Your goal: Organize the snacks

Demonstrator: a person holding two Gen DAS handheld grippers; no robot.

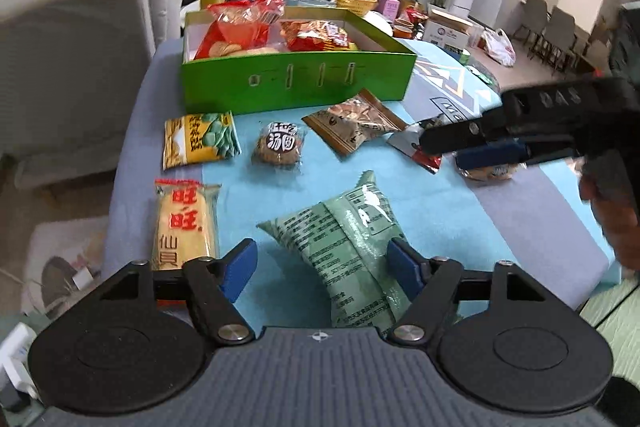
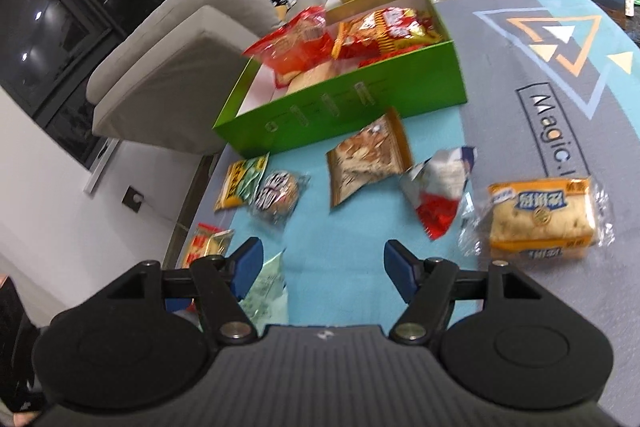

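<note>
Your left gripper (image 1: 322, 261) hangs low over the blue mat (image 1: 440, 211), jaws spread, with a pale green snack bag (image 1: 344, 227) lying between the blue pads; contact cannot be told. Beside it lies a yellow rice-cracker pack (image 1: 186, 223). Your right gripper (image 2: 324, 265) stands apart too, nothing between its pads, a wrapped bread slice (image 2: 540, 219) just right of it. Farther back, loose packets lie before the green box (image 1: 296, 79), which already holds red snack bags (image 1: 316, 35).
</note>
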